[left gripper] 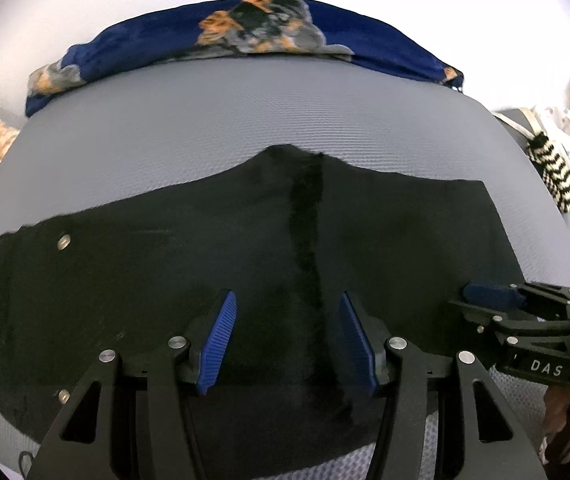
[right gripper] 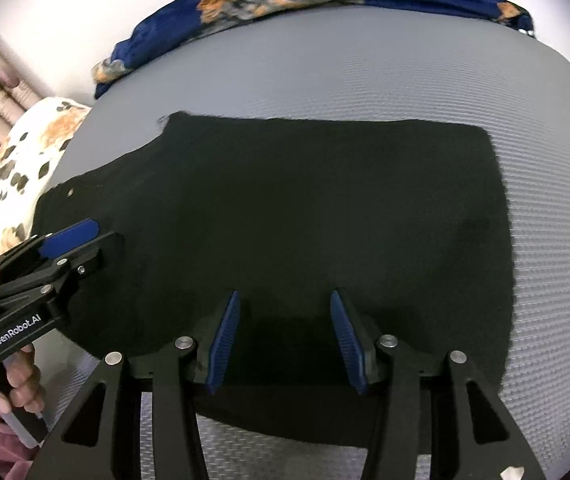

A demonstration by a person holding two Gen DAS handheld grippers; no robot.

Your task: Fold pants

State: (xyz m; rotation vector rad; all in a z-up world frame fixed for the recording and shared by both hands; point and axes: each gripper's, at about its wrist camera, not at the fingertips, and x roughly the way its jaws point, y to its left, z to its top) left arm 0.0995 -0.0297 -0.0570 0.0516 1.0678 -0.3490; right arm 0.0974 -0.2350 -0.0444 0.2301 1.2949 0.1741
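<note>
Black pants (left gripper: 245, 264) flat on grey mat (left gripper: 205, 120), left gripper (left gripper: 287, 344) and right gripper (right gripper: 285, 340) above, jaws spread, empty, labels "DAS", "GenRobot.AI"

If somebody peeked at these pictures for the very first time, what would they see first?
First, the big black pants lying flat in the middle of the grey mat. Next, the blue pads of the left gripper and the right gripper, both open just above the cloth near the bottom edge. Then the dark blue cloth with orange patches bunched along the far side of the mat.
</note>
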